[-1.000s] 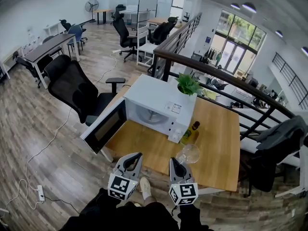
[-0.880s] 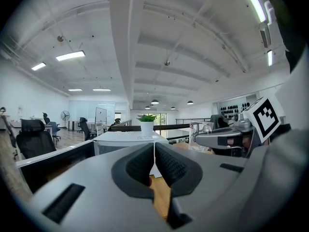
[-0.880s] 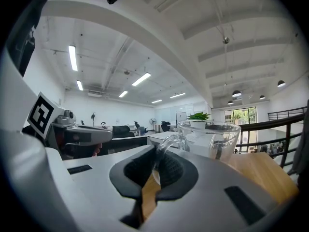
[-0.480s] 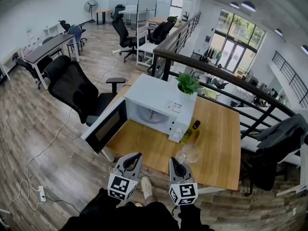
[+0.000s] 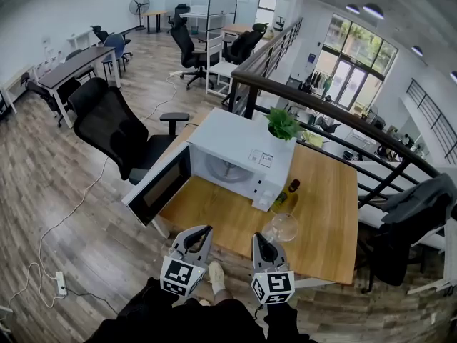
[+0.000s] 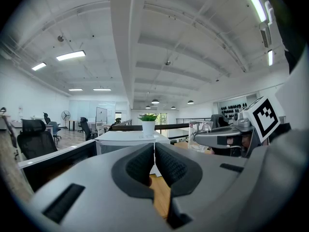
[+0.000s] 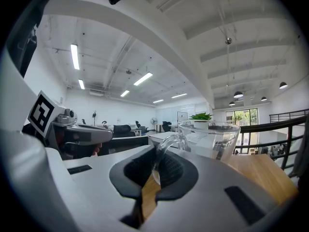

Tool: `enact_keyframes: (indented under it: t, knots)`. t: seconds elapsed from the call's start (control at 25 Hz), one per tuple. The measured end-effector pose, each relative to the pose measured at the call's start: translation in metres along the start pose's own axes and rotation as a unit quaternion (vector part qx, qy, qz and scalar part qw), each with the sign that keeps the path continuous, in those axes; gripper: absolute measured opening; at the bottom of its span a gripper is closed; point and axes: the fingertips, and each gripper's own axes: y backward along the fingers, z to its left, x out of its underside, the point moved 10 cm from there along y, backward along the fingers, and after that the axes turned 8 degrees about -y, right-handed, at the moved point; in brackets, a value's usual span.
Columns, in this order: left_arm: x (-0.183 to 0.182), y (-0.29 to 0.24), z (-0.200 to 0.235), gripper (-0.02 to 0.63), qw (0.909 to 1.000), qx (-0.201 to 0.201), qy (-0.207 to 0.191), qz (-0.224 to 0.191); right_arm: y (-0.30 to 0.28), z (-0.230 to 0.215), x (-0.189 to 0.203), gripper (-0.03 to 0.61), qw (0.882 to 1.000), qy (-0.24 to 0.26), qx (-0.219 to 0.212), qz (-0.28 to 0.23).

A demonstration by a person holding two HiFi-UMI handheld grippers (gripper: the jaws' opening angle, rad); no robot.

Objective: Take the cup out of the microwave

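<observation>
A clear glass cup point(image 5: 283, 227) hangs over the wooden table point(image 5: 325, 213), in front of the white microwave point(image 5: 239, 156). My right gripper point(image 5: 262, 243) is shut on the cup's handle. In the right gripper view the pads pinch the curved glass handle point(image 7: 163, 150) and the cup's bowl point(image 7: 210, 138) stands just beyond them. My left gripper point(image 5: 196, 239) is shut with nothing between its pads point(image 6: 145, 164), to the left of the cup near the table's front edge. The microwave door point(image 5: 157, 188) hangs wide open to the left. From the left gripper view the microwave point(image 6: 126, 140) lies straight ahead.
A potted plant point(image 5: 283, 126) stands on top of the microwave. A dark bottle point(image 5: 288, 194) stands right of the microwave, just behind the cup. A black office chair point(image 5: 114, 131) is left of the table and a black railing point(image 5: 335, 113) runs behind it.
Both grippers and the cup stay where they were. Only the head view has shifted a little.
</observation>
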Motion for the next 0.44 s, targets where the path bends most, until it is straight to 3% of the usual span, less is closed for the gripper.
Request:
enact_keyframes:
  t: [0.44]
  knots:
    - [0.0025, 0.0035, 0.0062, 0.029, 1.0, -0.005, 0.0, -0.001, -0.0026, 0.0062, -0.0014, 0.02, 1.0, 0.001, 0.0, 0.002]
